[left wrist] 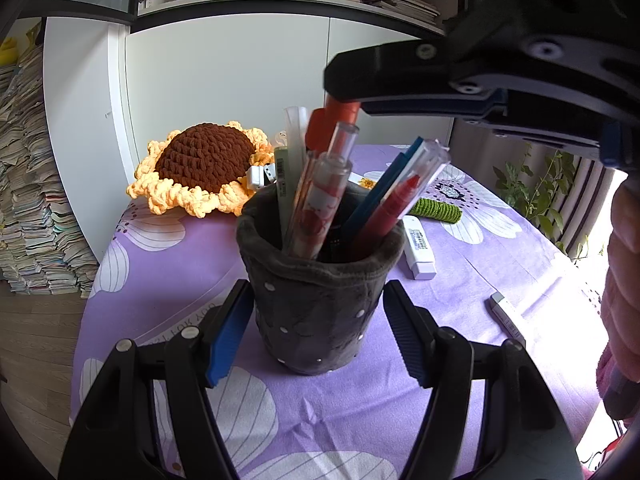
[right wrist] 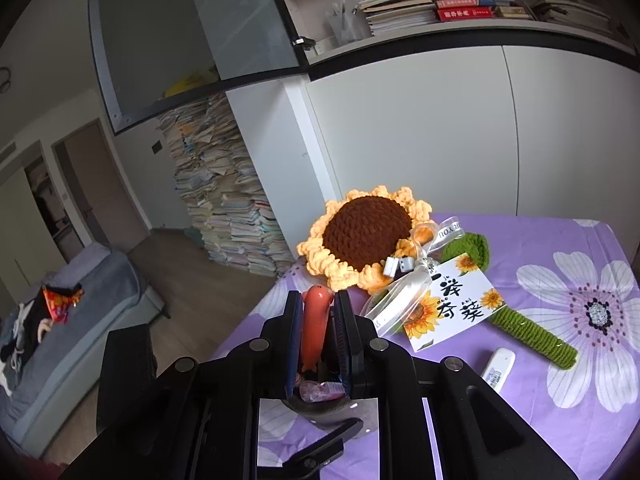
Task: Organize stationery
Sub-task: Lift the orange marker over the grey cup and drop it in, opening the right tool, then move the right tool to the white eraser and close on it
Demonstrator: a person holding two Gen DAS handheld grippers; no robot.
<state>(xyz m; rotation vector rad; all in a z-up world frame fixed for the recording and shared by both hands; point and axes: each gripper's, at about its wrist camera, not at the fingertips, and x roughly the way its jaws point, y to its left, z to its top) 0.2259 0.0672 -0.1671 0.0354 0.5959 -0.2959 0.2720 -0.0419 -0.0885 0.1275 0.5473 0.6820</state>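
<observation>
A dark grey plush pen holder [left wrist: 316,312] stands on the purple flowered tablecloth [left wrist: 460,360], filled with several pens. My left gripper [left wrist: 318,286] is shut on it, a blue pad pressing each side of its wall. My right gripper [right wrist: 318,296] is shut on an orange pen [right wrist: 314,328], held upright between its pads. In the left wrist view that gripper [left wrist: 344,76] reaches in from the upper right, and the orange pen [left wrist: 334,120] hangs below it with its lower part among the pens in the holder. The holder's rim [right wrist: 320,412] shows just under the right gripper.
A crochet sunflower [left wrist: 200,168] with a green stem [right wrist: 532,336] and a sunflower card [right wrist: 448,304] lies behind the holder. Two white stationery pieces [left wrist: 418,246] [left wrist: 506,316] lie to its right. A person's pink sleeve [left wrist: 622,300] is at the right edge. White cabinets and stacked books [right wrist: 232,200] stand beyond the table.
</observation>
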